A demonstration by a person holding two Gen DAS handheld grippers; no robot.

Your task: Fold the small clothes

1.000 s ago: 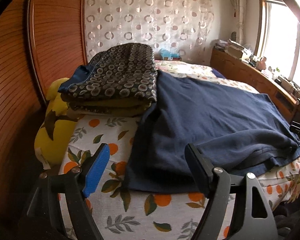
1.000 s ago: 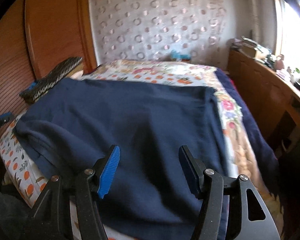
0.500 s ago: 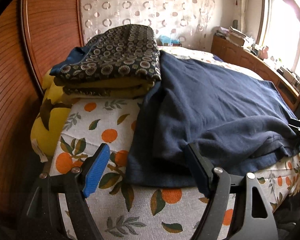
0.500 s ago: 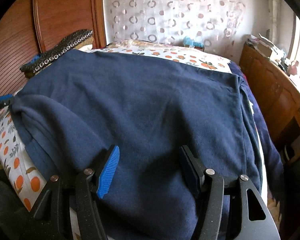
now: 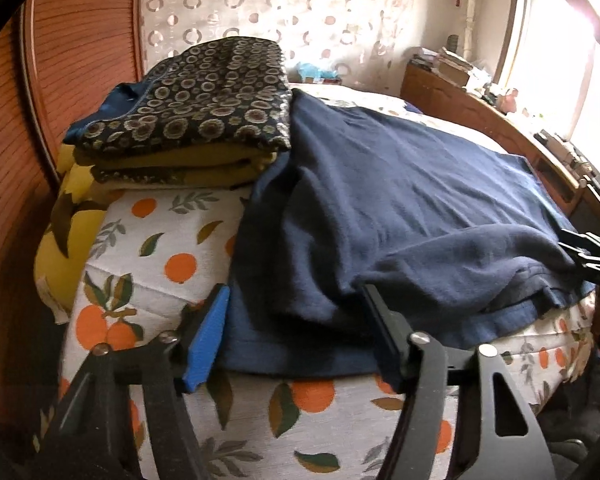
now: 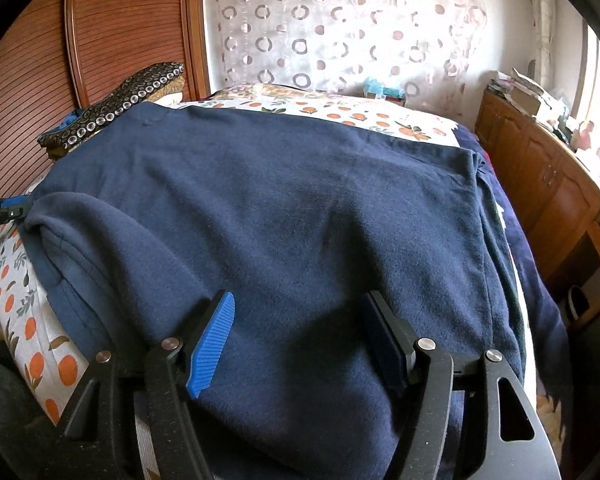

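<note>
A navy blue sweater (image 5: 400,200) lies spread on the bed, with a fold of cloth bunched along its near edge; it fills the right wrist view (image 6: 300,220). My left gripper (image 5: 296,332) is open, its jaws on either side of the sweater's near left corner at the bed's edge. My right gripper (image 6: 300,332) is open, low over the sweater's near right part, with cloth between the jaws. The right gripper's tip shows at the right edge of the left wrist view (image 5: 592,256). The left gripper's tip shows at the left edge of the right wrist view (image 6: 4,210).
A stack of folded clothes (image 5: 192,120), patterned dark on top and yellow below, sits at the sweater's left on the orange-print bed cover (image 5: 152,248). A wooden headboard (image 5: 72,60) stands left. A wooden cabinet (image 6: 548,184) with clutter runs along the right under the window.
Both grippers have moved forward and lower toward the sweater's near edge. The left jaws now straddle its corner. Both stay open.
</note>
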